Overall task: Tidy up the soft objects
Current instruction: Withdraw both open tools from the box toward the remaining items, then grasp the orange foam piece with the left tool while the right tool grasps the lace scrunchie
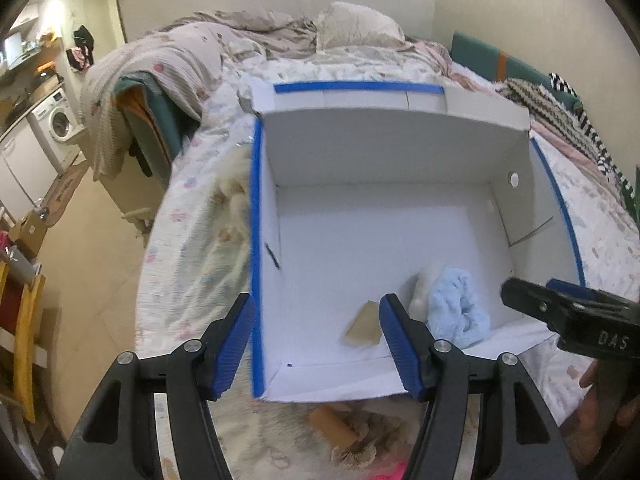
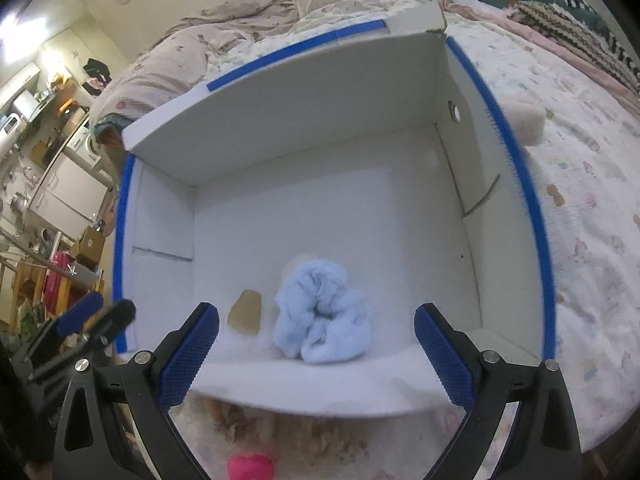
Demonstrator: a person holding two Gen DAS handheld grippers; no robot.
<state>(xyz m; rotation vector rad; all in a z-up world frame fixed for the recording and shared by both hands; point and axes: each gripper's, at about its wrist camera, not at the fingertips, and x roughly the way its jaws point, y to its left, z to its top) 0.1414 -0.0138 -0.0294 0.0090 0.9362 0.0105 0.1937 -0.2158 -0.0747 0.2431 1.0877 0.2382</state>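
Note:
A white cardboard box with blue tape on its rims stands open on the bed; it also shows in the right wrist view. Inside lie a light blue fluffy cloth, a small tan object and a white soft thing behind the cloth. My left gripper is open and empty over the box's near left corner. My right gripper is open and empty above the box's near rim; its tip shows in the left wrist view.
Below the box's near edge lie a tan fluffy toy and a pink soft object. A pale plush lies right of the box. Crumpled blankets and a pillow are behind. Floor and furniture are to the left.

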